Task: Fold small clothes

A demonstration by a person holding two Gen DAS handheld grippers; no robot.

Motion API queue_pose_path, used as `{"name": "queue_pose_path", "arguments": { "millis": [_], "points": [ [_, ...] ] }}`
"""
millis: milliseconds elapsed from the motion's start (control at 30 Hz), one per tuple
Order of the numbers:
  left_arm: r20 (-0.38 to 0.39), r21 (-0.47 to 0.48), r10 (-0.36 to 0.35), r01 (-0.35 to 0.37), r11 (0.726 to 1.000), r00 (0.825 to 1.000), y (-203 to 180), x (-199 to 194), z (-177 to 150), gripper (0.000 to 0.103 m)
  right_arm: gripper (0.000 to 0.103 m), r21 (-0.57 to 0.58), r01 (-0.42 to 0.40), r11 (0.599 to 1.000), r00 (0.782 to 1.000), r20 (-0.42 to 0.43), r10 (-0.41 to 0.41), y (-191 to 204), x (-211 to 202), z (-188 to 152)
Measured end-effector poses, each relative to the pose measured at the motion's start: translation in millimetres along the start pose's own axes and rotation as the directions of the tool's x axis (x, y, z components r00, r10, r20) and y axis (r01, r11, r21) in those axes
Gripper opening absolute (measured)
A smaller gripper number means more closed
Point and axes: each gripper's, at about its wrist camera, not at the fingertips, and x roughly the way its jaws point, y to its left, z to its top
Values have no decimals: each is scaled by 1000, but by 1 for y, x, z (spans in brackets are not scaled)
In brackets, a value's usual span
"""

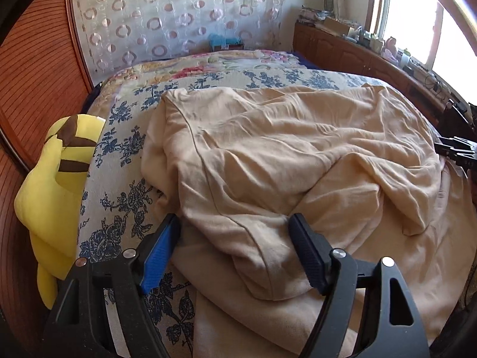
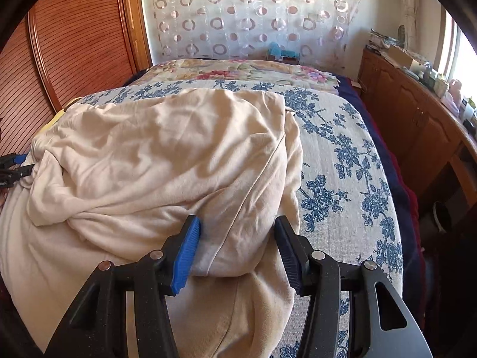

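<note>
A cream garment lies crumpled on the bed, its upper layer folded over onto itself. My left gripper stands open at the garment's left near edge, with a rounded fold of cloth lying loose between its fingers. My right gripper is open around the folded corner at the right side of the garment; the cloth bulges between the blue pad and the black one. Each gripper shows at the edge of the other's view: the right gripper and the left gripper.
The bedcover with blue flowers shows on both sides of the garment. A yellow plush toy hangs off the bed's left edge beside a slatted wooden door. A cluttered wooden cabinet runs along the right under the window.
</note>
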Motion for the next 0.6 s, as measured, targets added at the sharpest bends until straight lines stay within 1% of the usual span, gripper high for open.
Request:
{"name": "queue_pose_path", "arguments": {
  "millis": [333,533,600],
  "points": [
    [-1,-4,-9,9,1000,1000,0,1,0,83,56,5,-7,1000,1000,4,7,0,5,-4],
    [-1,-3,-6,6,1000,1000,-1,1,0,83,55,52,-40,998,999,18,39,-9,-3,-7],
    [-1,-3,-7,7,1000,1000,-1,1,0,83,45,55,-61,997,998,24,60,-8,-8,-8]
  ]
}}
